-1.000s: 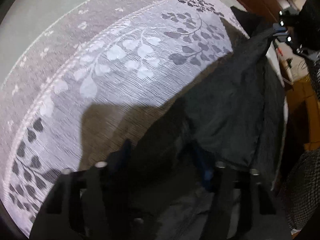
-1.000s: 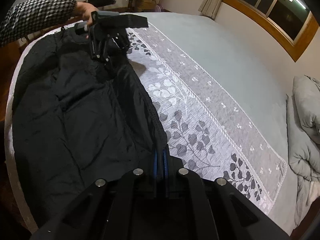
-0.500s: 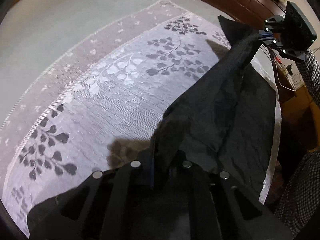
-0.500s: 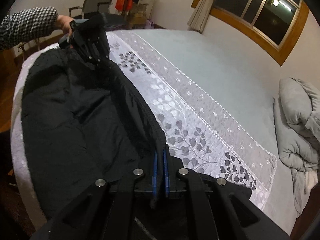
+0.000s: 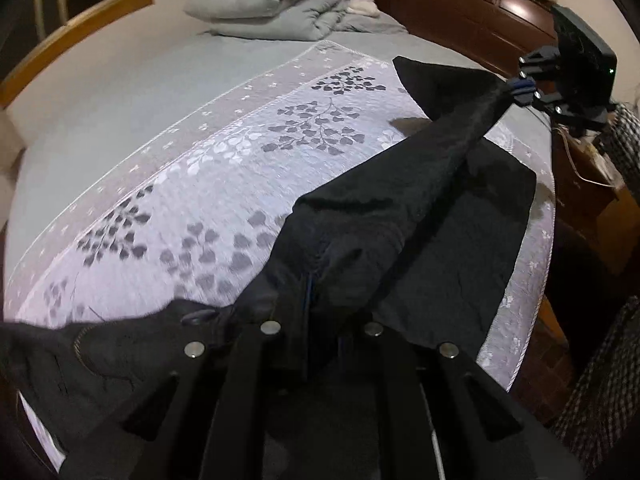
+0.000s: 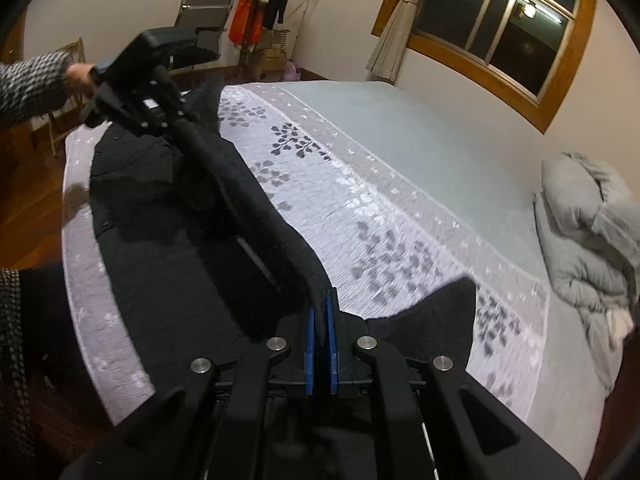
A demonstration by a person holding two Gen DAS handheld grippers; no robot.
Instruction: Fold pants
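Note:
Black pants (image 5: 420, 216) lie along the near edge of the bed, their far edge lifted into a taut ridge between my two grippers. My left gripper (image 5: 308, 280) is shut on one end of that edge; in the right wrist view it (image 6: 176, 120) holds the cloth above the bed. My right gripper (image 6: 320, 312) is shut on the other end, blue pads (image 6: 310, 344) pinching the fabric; it also shows in the left wrist view (image 5: 520, 90). The rest of the pants (image 6: 180, 264) stays flat on the bed.
The bed has a white leaf-patterned runner (image 5: 224, 184) and a grey sheet (image 6: 400, 128). A folded grey duvet (image 6: 592, 224) and pillow (image 5: 256, 0) lie at the head. A dark wooden headboard (image 5: 460, 12), a chair (image 6: 204, 20) and a window (image 6: 496, 24) surround the bed.
My left gripper has closed on the pants edge. Both grippers have risen, lifting the far edge off the bed and pulling it taut between them.

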